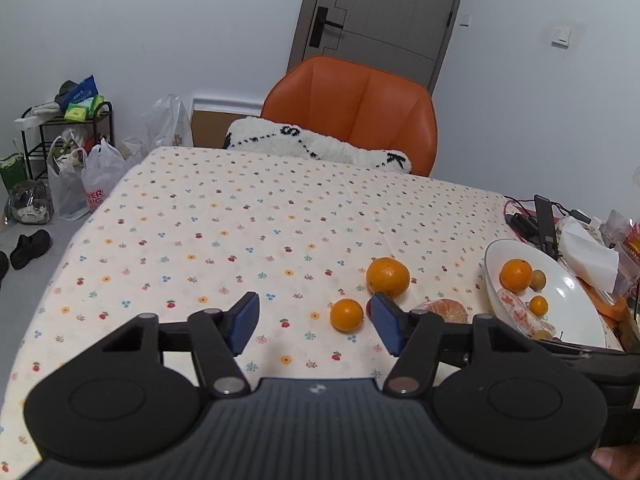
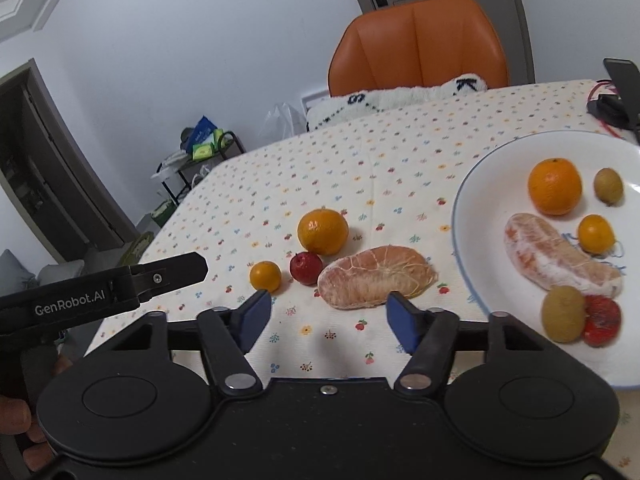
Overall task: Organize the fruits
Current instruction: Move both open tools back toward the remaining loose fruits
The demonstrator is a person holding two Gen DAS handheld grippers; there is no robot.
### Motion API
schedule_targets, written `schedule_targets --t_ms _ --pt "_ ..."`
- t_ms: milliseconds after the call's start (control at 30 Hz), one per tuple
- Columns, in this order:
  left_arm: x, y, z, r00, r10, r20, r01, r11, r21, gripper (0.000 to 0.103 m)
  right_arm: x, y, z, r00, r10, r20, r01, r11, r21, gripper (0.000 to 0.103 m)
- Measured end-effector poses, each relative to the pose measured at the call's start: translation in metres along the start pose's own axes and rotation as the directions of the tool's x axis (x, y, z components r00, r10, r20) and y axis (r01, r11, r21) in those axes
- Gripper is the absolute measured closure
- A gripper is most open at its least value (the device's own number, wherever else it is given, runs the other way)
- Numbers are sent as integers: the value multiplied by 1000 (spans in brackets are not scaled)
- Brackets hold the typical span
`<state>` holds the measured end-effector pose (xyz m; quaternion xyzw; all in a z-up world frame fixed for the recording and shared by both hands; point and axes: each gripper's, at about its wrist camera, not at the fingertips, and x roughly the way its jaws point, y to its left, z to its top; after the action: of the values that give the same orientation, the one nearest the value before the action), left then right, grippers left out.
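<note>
Right wrist view suggests the right tongs (image 2: 327, 316), wide and empty, should straddle the peeled pomelo piece (image 2: 376, 276) lengthwise and squeeze gently before lifting toward the plate (image 2: 480, 184), while the left tongs (image 1: 316, 322) hang equally wide.

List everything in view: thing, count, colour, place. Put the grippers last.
Oranges on cloth: 2, orange, a large one and a small one left of the plate.
Red fruit: 1, red, between the small orange and the pomelo piece.
Peeled pomelo piece: 1, pink, on the cloth.
Plate: 1, white, at right; holds 2 oranges, 2 green-brown fruits, 1 red fruit, 1 pomelo piece.
Tablecloth: 1, cream, dotted.
Chair: 1, orange, behind the table.
Left gripper: open.
Right gripper: open.
</note>
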<state>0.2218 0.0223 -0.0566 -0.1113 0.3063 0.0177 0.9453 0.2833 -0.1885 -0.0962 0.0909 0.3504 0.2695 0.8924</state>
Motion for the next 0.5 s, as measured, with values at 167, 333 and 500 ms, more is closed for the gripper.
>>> schedule_targets --t_ms 167,333,500 --pt "8 5 -1 1000 -2 -11 2 1000 -4 43 13 8 -1 999 -44 -30 43 999 -19 43" --pt "11 15 0 1000 7 -13 -7 1000 -22 43 18 17 0 993 -115 -13 114 993 -24 41" --pt "11 22 -1 1000 1 -14 -1 1000 -28 43 23 22 -1 987 -162 13 162 987 -11 41"
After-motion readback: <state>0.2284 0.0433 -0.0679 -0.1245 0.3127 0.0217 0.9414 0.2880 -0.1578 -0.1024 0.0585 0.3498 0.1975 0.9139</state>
